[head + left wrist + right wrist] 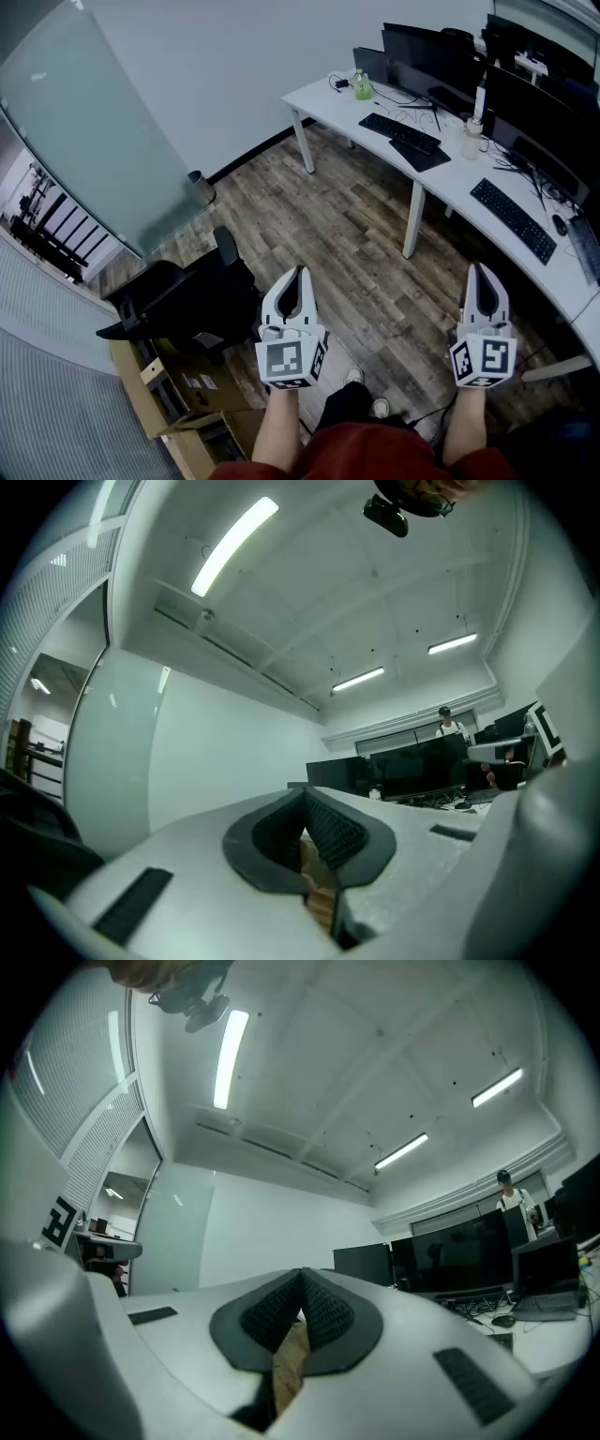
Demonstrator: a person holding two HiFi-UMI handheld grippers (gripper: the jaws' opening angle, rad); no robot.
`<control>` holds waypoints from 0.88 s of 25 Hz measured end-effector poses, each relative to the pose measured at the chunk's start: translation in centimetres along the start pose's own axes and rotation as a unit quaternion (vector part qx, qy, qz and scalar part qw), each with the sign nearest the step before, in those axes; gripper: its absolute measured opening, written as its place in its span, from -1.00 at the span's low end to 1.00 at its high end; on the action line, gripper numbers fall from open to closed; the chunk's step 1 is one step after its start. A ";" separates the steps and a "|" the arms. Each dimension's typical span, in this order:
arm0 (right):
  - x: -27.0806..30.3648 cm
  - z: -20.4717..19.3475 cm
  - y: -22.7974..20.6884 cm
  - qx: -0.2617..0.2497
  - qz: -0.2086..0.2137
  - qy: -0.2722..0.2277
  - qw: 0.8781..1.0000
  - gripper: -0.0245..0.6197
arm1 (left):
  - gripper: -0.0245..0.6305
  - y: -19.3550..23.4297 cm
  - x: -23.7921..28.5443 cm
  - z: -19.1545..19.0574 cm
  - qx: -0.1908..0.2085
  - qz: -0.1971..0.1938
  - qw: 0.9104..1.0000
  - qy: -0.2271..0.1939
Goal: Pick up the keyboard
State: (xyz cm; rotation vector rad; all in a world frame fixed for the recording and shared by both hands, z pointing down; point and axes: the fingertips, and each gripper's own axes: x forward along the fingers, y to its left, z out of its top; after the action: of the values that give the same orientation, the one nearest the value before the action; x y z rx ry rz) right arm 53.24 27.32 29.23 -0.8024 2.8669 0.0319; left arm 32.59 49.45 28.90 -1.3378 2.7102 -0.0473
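Observation:
Two black keyboards lie on the white desk [441,183] at the right of the head view: one keyboard [399,132] farther back, another keyboard [513,219] nearer. My left gripper [300,273] and right gripper [479,272] are held out level over the wooden floor, well short of the desk. Both are shut with nothing between the jaws. In the left gripper view the left gripper's tips [305,795] meet; the right gripper's tips [301,1276] meet in the right gripper view too.
Several black monitors [427,52] stand along the desk, with a green bottle [362,86], a white bottle [472,139] and a mouse [561,224]. A black office chair [187,295] and cardboard boxes [178,394] sit at the lower left. A frosted glass panel [84,122] stands left.

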 end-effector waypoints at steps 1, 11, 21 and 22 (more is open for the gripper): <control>-0.6 0.1 -0.4 0.000 0.001 -0.001 1.000 -0.93 | -0.90 -0.7 -0.5 0.1 0.001 0.001 1.000 0.001; -3.7 1.1 -1.5 0.007 0.014 -0.010 1.000 -0.93 | -0.90 -3.6 -3.9 1.4 0.013 0.008 1.000 -0.004; -1.9 1.3 -1.5 0.028 0.031 -0.019 0.999 -0.93 | -0.90 -2.8 -3.1 1.2 0.009 0.017 1.000 -0.007; -1.6 1.3 -1.5 0.026 0.031 -0.019 0.999 -0.93 | -0.90 -2.7 -2.7 1.1 0.009 0.016 1.000 -0.007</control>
State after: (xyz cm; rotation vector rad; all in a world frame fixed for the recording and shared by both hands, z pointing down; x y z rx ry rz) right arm 55.54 26.95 28.25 -0.6964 2.8438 -0.0199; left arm 36.50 49.99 28.25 -1.2839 2.7125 -0.0585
